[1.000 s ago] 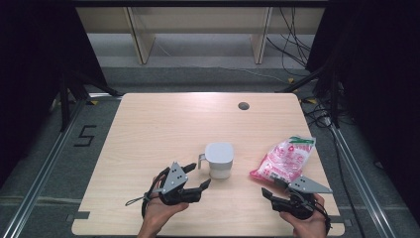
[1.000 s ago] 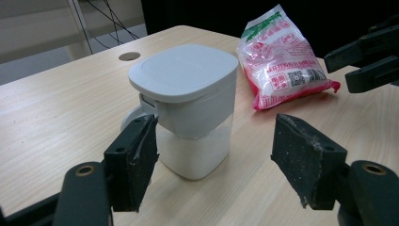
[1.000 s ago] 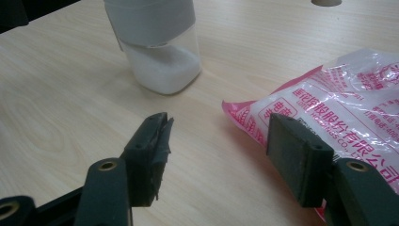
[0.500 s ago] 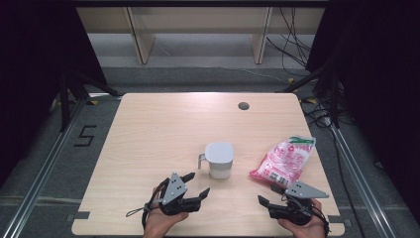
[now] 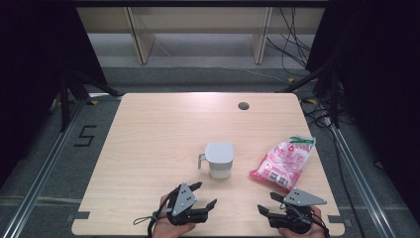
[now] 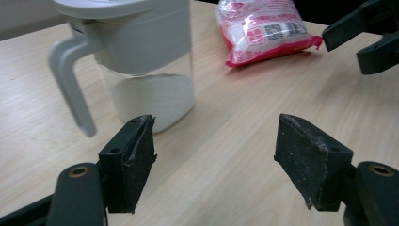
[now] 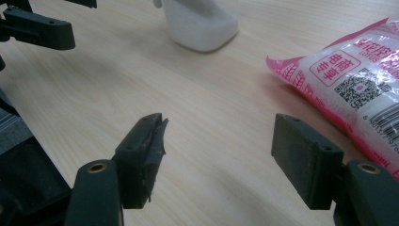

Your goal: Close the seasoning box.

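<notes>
A white lidded jug (image 5: 218, 159) with a handle on its left stands at the middle of the wooden table (image 5: 163, 129). To its right lies a pink and white snack bag (image 5: 283, 161). My left gripper (image 5: 205, 194) is open near the front edge, below and left of the jug, holding nothing. In the left gripper view the jug (image 6: 141, 56) and the bag (image 6: 263, 30) lie beyond the spread jaws. My right gripper (image 5: 268, 203) is open and holds nothing, just below the bag. In the right gripper view the bag (image 7: 348, 84) lies ahead on the right and the jug's base (image 7: 202, 23) farther off.
A dark round hole (image 5: 243, 105) marks the table's far right part. Metal rails run along the floor on both sides, and cables lie at the back right. Wooden shelf legs stand beyond the table. The far half of the table is bare wood.
Both grippers have drawn back toward the table's front edge. The left one has moved away from the jug's handle. Jug and bag have not moved.
</notes>
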